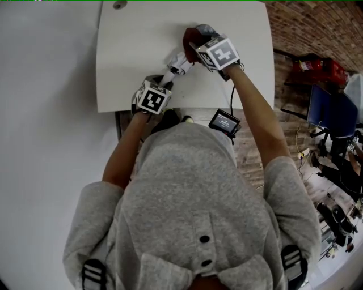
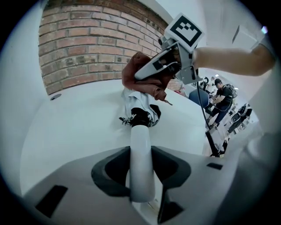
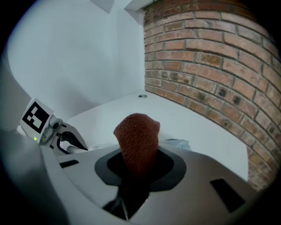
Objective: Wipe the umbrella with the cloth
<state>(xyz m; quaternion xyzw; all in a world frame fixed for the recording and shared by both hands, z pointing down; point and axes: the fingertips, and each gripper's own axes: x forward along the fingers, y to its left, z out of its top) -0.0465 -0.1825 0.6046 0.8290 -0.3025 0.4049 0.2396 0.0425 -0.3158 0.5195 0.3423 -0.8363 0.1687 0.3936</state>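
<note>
A person in a grey hooded top (image 1: 193,215) is standing at a white bench (image 1: 130,56), seen from above, holding a gripper in each hand.

The left gripper (image 2: 141,151) is clamping the smooth white handle (image 2: 141,162) of a folded umbrella (image 2: 139,107). The handle is sitting upright between the two jaws. The umbrella's bunched white and black fabric is lying on the bench just ahead of that gripper.

The right gripper (image 3: 136,162) is pinching a rust-red cloth (image 3: 137,136), which is standing up in a rounded fold between its jaws. In the head view this gripper (image 1: 194,44) is hovering over the far end of the umbrella (image 1: 178,63), and the cloth (image 1: 190,37) is resting against the fabric there. The two grippers are sitting close together near the bench's front edge.

A small round hole (image 1: 118,5) is showing at the bench's far edge. A brick wall (image 3: 210,66) is running along one side. A small black device (image 1: 224,122) is hanging at the person's chest. To the right, on the floor, a red object (image 1: 317,69) and a blue chair (image 1: 329,110) are standing well apart from the bench.
</note>
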